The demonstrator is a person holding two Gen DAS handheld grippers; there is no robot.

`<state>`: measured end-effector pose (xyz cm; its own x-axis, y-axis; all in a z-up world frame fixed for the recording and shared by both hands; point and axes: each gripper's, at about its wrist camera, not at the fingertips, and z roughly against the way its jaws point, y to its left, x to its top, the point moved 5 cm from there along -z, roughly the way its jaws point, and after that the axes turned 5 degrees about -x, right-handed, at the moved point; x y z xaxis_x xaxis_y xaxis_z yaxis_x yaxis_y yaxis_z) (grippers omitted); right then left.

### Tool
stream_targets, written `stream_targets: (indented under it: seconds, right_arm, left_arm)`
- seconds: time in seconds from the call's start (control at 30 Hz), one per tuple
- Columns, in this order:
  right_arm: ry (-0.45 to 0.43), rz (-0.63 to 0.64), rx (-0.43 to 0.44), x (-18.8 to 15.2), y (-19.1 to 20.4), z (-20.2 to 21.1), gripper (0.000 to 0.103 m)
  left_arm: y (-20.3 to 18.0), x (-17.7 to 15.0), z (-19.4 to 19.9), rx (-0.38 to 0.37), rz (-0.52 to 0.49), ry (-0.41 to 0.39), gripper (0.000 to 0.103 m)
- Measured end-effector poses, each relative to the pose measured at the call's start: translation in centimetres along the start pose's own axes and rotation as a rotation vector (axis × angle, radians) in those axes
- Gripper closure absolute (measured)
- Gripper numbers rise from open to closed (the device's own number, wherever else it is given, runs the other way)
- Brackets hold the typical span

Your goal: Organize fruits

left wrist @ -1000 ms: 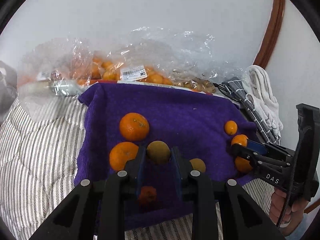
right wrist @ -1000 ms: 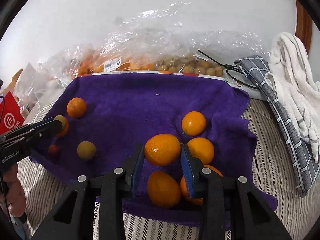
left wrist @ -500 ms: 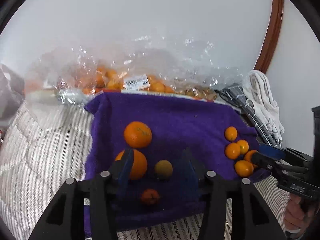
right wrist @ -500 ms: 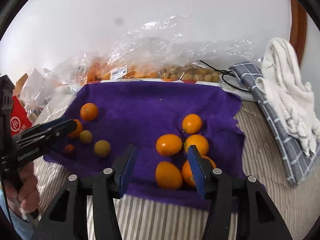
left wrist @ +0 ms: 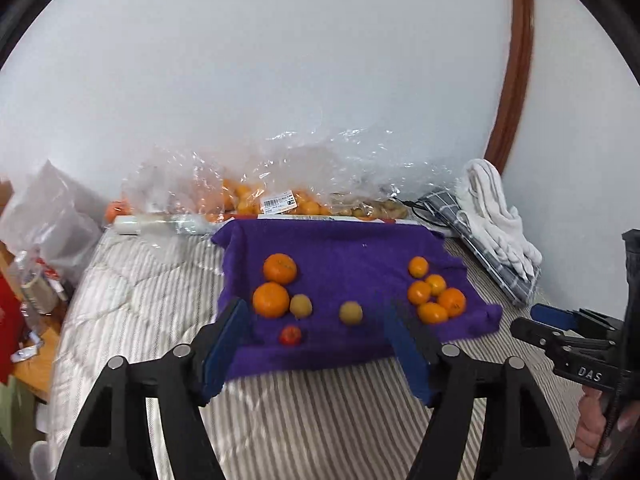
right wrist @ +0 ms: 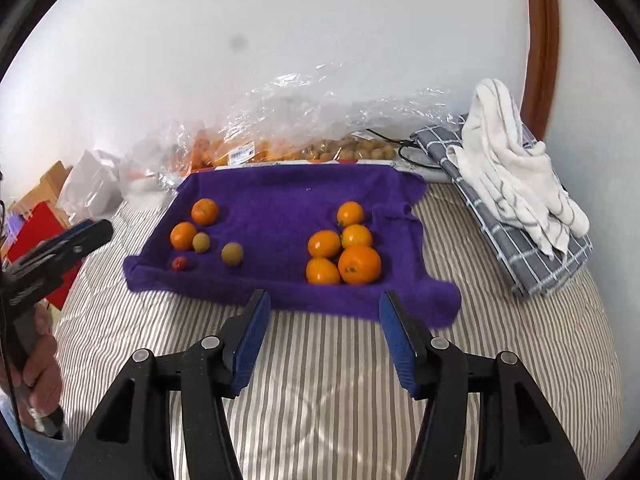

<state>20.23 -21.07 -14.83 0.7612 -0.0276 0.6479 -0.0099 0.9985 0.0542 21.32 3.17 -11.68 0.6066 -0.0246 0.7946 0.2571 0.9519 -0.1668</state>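
A purple towel [left wrist: 340,252] [right wrist: 288,196] lies on the striped bed. On its left side sit two oranges [left wrist: 271,299] [right wrist: 183,235], two yellow-green fruits [left wrist: 351,313] [right wrist: 232,254] and a small red fruit [left wrist: 290,335] [right wrist: 179,263]. A cluster of several oranges [left wrist: 436,296] [right wrist: 344,252] lies on the right side. My left gripper [left wrist: 315,305] hangs above the towel's near edge, jaws opening, holding nothing. My right gripper [right wrist: 323,296] hovers over the bedding just short of the towel, jaws opening, with nothing between them. Each gripper also shows in the other's view, the right gripper [left wrist: 534,322] and the left gripper [right wrist: 98,232].
Clear plastic bags of oranges and small brown fruits [left wrist: 288,200] [right wrist: 344,148] line the wall behind the towel. A grey checked cloth with a white towel [right wrist: 516,184] lies at the right. Boxes and a red item [right wrist: 36,228] stand at the bed's left edge.
The left gripper released a yellow-green fruit and the right one released an orange. Both opened, then drew back and up from the towel.
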Motion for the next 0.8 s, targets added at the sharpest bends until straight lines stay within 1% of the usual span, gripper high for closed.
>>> stream_targets:
  seconds: [0.03,0.07,0.17,0.2,0.27,0.33,0.37,0.43,0.53,0.67,0.8]
  right_arm:
    - [-0.002,0.004,0.009,-0.5,0.1,0.6,0.044]
    - [-0.002,0.011,0.007,-0.8,0.3,0.9,0.038]
    - [-0.032,0.035,-0.029,-1.9,0.3,2.9,0.025]
    - [-0.044,0.038,-0.031,-2.2,0.2,3.6,0.023]
    - [-0.047,0.031,-0.028,-2.9,-0.1,4.9,0.016]
    - [-0.05,0.025,-0.01,-3.5,-0.4,6.3,0.014]
    - [-0.06,0.019,-0.009,-3.7,-0.6,7.1,0.011]
    - [-0.089,0.01,-0.027,-4.1,-1.1,8.7,0.008]
    - [-0.116,0.011,-0.059,-4.6,-1.6,10.6,0.004]
    - [-0.132,0.008,-0.075,-4.8,-2.0,12.0,0.004]
    - [-0.15,0.007,-0.096,-4.8,-2.2,12.8,0.004]
  left_arm:
    - [-0.4,-0.3,1.0,0.022,-0.008,0.005,0.032]
    - [-0.6,-0.6,1.7,0.034,-0.012,0.006,0.032]
    - [-1.6,-1.4,3.8,0.048,-0.005,-0.003,0.03]
    - [-1.9,-1.7,4.4,0.051,0.001,-0.007,0.027]
    - [-2.5,-2.1,5.8,0.056,0.02,-0.022,0.026]
    - [-3.2,-2.4,7.2,0.055,0.028,-0.034,0.02]
    - [-3.5,-2.5,7.6,0.053,0.026,-0.037,0.019]
    - [-4.5,-2.5,8.7,0.06,0.007,-0.045,0.014]
    - [-5.9,-2.6,10.0,0.071,-0.02,-0.057,0.011]
    - [-7.2,-2.4,10.8,0.091,-0.051,-0.073,0.01]
    - [-7.9,-2.3,11.0,0.094,-0.057,-0.073,0.01]
